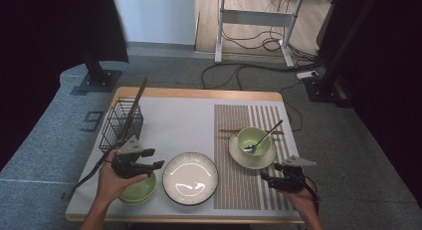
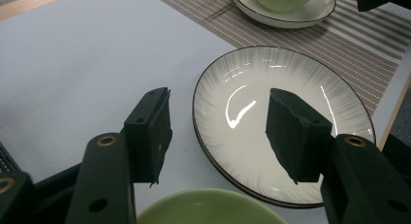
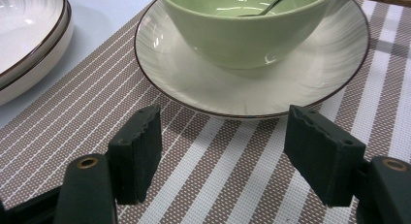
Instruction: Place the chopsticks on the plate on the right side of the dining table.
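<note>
My left gripper (image 1: 152, 159) hovers open over a green bowl (image 1: 138, 188) at the table's front left, its jaws pointing toward the white ribbed plate (image 1: 190, 178). In the left gripper view the open gripper (image 2: 218, 120) frames the plate's (image 2: 242, 73) left rim, with the green bowl's (image 2: 208, 208) edge just below. My right gripper (image 1: 267, 177) rests low and open on the striped placemat (image 1: 249, 190). From its own view the gripper (image 3: 223, 127) faces a saucer (image 3: 271, 90) holding a second green bowl (image 3: 242, 35) with a spoon (image 3: 271, 2) inside. Nothing sits between either pair of jaws.
A black wire basket (image 1: 121, 123) with long chopsticks standing in it sits at the back left. Another pair of chopsticks (image 1: 230, 132) lies on the placemat behind the saucer (image 1: 251, 158). The table's front edge runs just below both hands.
</note>
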Tool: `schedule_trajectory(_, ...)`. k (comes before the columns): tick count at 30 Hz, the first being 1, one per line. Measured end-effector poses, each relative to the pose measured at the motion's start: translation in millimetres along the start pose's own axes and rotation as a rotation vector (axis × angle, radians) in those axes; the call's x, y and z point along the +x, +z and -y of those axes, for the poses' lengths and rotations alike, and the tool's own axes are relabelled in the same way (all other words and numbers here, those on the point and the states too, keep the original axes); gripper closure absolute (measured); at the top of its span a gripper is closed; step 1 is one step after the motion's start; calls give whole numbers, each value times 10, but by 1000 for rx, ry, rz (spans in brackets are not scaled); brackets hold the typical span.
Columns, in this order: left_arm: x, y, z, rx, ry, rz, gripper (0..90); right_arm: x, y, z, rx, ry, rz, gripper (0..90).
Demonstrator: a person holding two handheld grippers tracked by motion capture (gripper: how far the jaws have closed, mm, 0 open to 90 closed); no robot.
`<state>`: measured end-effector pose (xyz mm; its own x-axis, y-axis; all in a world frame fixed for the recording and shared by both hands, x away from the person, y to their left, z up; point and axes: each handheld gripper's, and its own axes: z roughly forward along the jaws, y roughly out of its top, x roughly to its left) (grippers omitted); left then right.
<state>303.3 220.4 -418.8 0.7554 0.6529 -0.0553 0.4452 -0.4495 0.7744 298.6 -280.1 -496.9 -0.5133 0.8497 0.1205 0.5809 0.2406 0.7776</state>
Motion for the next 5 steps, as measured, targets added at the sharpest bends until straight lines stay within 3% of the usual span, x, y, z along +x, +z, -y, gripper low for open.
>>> schedule_trajectory(5,-1,23,-2,6,2,1,417,-21,-27,8,-27,4,19,294)
